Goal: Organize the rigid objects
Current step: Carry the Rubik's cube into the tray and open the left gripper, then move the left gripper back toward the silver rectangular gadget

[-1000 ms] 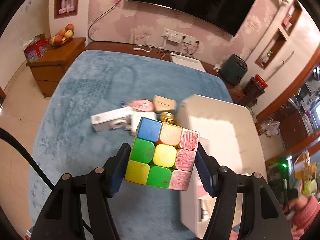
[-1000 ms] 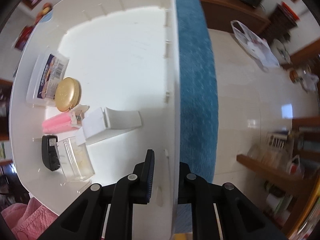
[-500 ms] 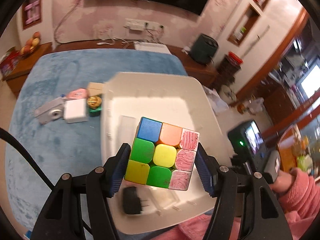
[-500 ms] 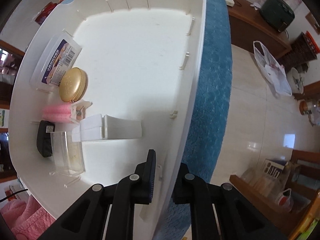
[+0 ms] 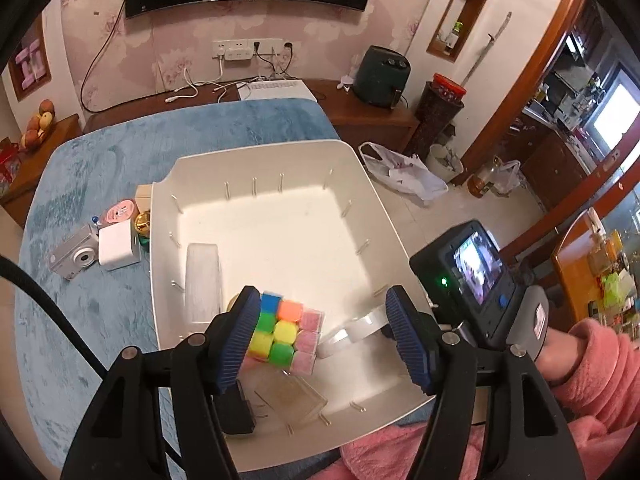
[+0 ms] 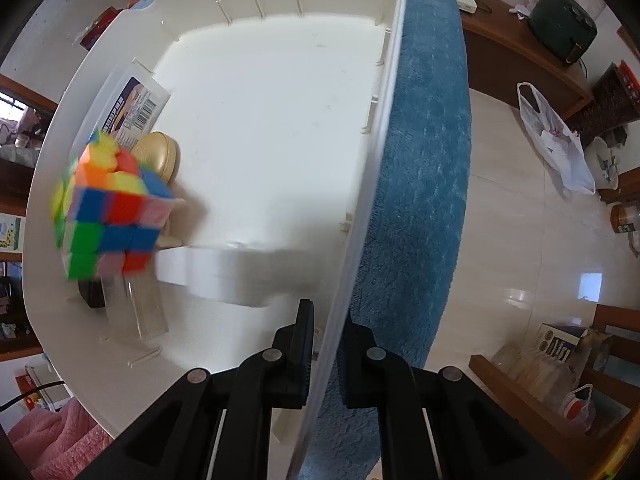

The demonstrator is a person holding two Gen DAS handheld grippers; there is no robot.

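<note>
Hovering over the white bin (image 5: 376, 216), my left claw (image 5: 320, 340), jaws apart, frees the puzzle cube (image 5: 284, 334) just inside its left finger; my right claw (image 6: 325, 354) clamps the bin's wall.

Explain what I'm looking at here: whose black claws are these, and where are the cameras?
No robot: a person holds a two-finger tool in each hand, each with a fisheye camera looking along its fingers. The left view shows the left tool, jaws wide apart, with a colour cube beside one pad, inside a white bin on a blue blanket. The right view shows the right tool clamped on the bin's side wall. Outside the bin lie a silver camera and a white block.
</note>
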